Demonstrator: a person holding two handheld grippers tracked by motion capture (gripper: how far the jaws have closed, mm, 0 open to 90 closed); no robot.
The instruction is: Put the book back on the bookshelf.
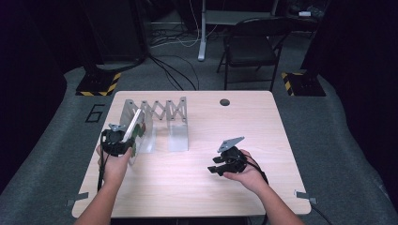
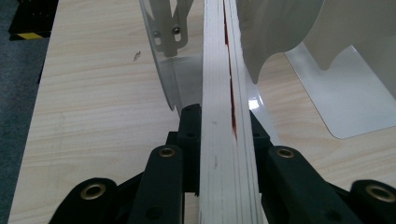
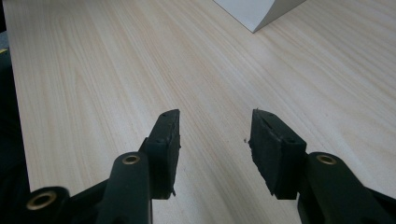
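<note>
The left gripper (image 1: pixel 126 138) is clamped on a thin book (image 2: pixel 224 116), its jaws pressed against both covers, holding it upright on edge at the near left end of the folding metal rack (image 1: pixel 162 112). The right gripper (image 3: pixel 212 140) rests low over the bare table (image 1: pixel 202 192), well to the right of the rack, jaws moderately apart with nothing between them.

The left gripper (image 1: pixel 123 139) sits near the bench's left edge, its jaws clamped tight on what they hold, the left forearm (image 1: pixel 104 199) running up from the near edge. The right gripper (image 1: pixel 220 165) rests low over the bench's near right part, jaws parted and empty, cradled in the right hand (image 1: pixel 246 172).
</note>
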